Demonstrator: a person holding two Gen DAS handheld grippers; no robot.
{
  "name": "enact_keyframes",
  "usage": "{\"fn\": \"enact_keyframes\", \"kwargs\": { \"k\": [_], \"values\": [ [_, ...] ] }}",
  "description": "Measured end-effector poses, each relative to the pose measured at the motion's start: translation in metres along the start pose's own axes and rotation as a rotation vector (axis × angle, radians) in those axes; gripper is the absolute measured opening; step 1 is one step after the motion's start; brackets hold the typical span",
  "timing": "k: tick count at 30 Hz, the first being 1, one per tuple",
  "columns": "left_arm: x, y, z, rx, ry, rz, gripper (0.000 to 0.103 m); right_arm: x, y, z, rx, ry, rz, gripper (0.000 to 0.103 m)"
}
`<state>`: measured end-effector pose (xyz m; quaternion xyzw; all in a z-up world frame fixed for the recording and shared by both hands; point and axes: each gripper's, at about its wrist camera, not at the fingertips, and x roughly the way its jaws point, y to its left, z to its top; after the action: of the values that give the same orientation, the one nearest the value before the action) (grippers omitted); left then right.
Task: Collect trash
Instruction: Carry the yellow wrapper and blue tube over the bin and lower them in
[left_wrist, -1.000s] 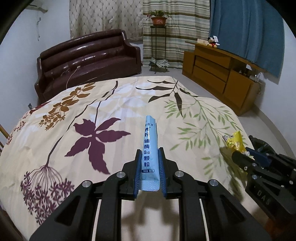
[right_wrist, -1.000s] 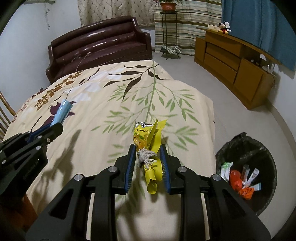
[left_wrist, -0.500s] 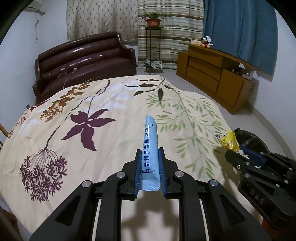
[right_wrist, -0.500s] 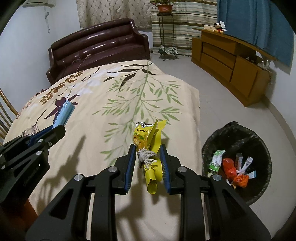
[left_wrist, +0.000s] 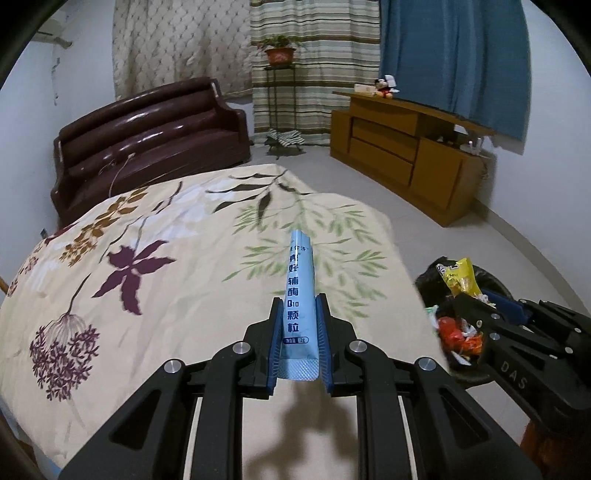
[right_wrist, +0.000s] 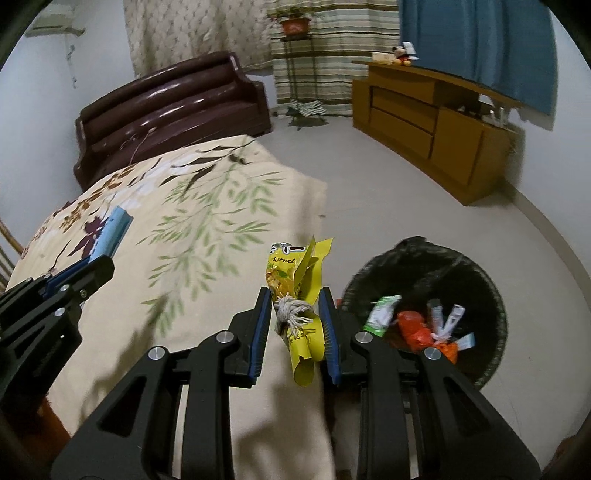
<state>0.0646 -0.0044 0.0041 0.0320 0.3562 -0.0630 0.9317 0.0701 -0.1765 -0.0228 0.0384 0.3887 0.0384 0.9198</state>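
Observation:
My left gripper (left_wrist: 298, 314) is shut on a light blue stick sachet (left_wrist: 299, 295) that points forward above the floral cloth (left_wrist: 147, 258). My right gripper (right_wrist: 291, 306) is shut on a crumpled yellow snack wrapper (right_wrist: 299, 273) together with a small tuft of white string (right_wrist: 291, 312). A black-lined trash bin (right_wrist: 476, 266) stands on the floor just right of the right gripper, holding several wrappers. In the left wrist view the right gripper (left_wrist: 476, 301) with the yellow wrapper (left_wrist: 460, 275) hangs over the bin (left_wrist: 491, 275). The left gripper (right_wrist: 99, 264) and blue sachet (right_wrist: 112, 236) show at the left of the right wrist view.
The floral cloth (right_wrist: 184, 229) covers a table whose right edge meets grey floor (right_wrist: 369, 177). A dark brown sofa (left_wrist: 147, 136) stands behind, a wooden cabinet (left_wrist: 402, 151) along the right wall, and a plant stand (left_wrist: 279, 85) by the curtains.
Both grippers have carried their trash rightward across the cloth towards its edge. The bin has come further into both views and now sits close beside the right gripper.

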Motion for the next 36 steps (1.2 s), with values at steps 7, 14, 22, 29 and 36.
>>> {"fn": "enact_keyframes", "kwargs": {
  "k": [7,14,22,29,36],
  "values": [
    [0.006,-0.041,0.009,0.055,-0.014,-0.048,0.019,-0.007,-0.045,0.000,0.058,-0.018,-0.059,0.026],
    [0.019,-0.082,0.014,0.108,-0.014,-0.099,0.019,-0.011,-0.088,-0.001,0.111,-0.030,-0.133,0.026],
    [0.036,-0.129,0.019,0.158,-0.004,-0.146,0.019,-0.010,-0.132,-0.003,0.171,-0.035,-0.198,0.026],
    [0.057,-0.153,0.020,0.189,0.008,-0.160,0.019,0.000,-0.153,-0.006,0.200,-0.027,-0.220,0.026],
    [0.083,-0.173,0.024,0.217,0.031,-0.155,0.019,0.019,-0.164,-0.003,0.216,-0.014,-0.236,0.026]
  ]
}}
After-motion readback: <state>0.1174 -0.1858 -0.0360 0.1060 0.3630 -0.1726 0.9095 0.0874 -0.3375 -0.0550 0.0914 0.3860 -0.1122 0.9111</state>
